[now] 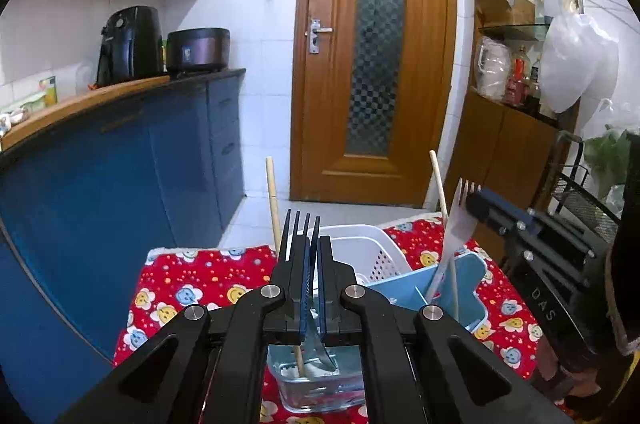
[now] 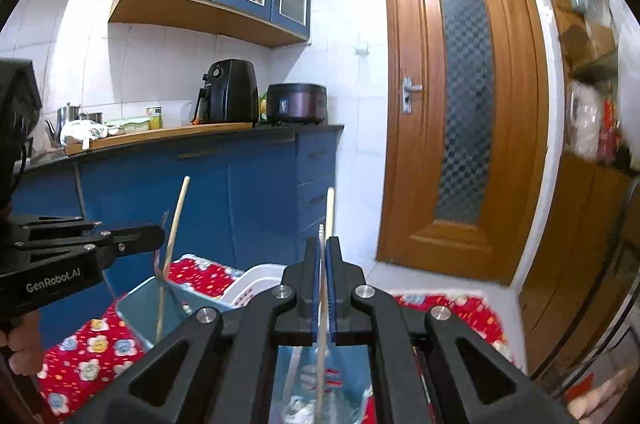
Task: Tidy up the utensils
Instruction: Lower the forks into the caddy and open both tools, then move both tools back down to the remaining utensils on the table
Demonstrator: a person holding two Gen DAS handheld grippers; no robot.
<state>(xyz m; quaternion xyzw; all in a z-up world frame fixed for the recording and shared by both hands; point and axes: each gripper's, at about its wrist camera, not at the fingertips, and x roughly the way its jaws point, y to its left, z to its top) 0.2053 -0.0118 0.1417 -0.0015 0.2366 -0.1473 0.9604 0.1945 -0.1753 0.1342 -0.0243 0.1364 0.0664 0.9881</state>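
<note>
Left gripper (image 1: 313, 244) fingers clamped on a dark fork (image 1: 299, 224), tines up, over the glass dish (image 1: 320, 390). Right gripper (image 2: 324, 256) pinches a pale fork (image 2: 321, 236) above the blue caddy (image 2: 136, 312). Mid-carry, I'd say; next, each lowers its fork into a caddy slot, far right.

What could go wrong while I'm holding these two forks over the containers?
1. The left gripper clamps the dark fork, whose lower end sits beside a leaning chopstick in the glass container. Moving it may tip that chopstick out.
2. The right gripper holds the white fork close to another chopstick in the blue holder, so it could knock it.
3. The grippers are near each other and might collide.
</note>
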